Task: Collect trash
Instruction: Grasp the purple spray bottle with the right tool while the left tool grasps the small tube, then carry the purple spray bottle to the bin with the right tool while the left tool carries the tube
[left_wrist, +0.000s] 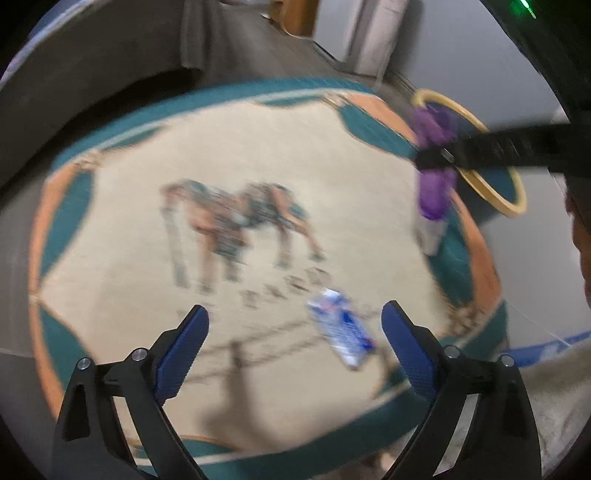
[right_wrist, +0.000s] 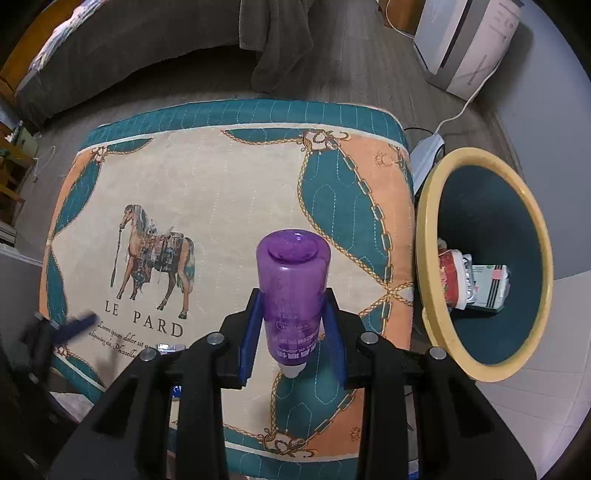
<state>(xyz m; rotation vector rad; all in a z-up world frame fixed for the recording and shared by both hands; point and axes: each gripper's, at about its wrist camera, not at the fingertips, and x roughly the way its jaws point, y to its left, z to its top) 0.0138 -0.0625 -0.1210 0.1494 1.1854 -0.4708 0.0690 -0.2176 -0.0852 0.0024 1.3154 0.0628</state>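
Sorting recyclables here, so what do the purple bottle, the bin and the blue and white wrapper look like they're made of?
Purple bottle: translucent glossy plastic, light passes through it; held in the right tool.
Bin: looks like smooth matte plastic, cream rim, teal inside; could be otherwise.
Wrapper: probably thin glossy plastic film, crinkled with a sheen; blurred, so uncertain.

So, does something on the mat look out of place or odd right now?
Yes. A crumpled white-and-blue wrapper lies loose on the horse-print mat, just ahead of the open left tongs. The right tongs hold a purple bottle upside down, cap toward the mat. Nothing looks spilled.
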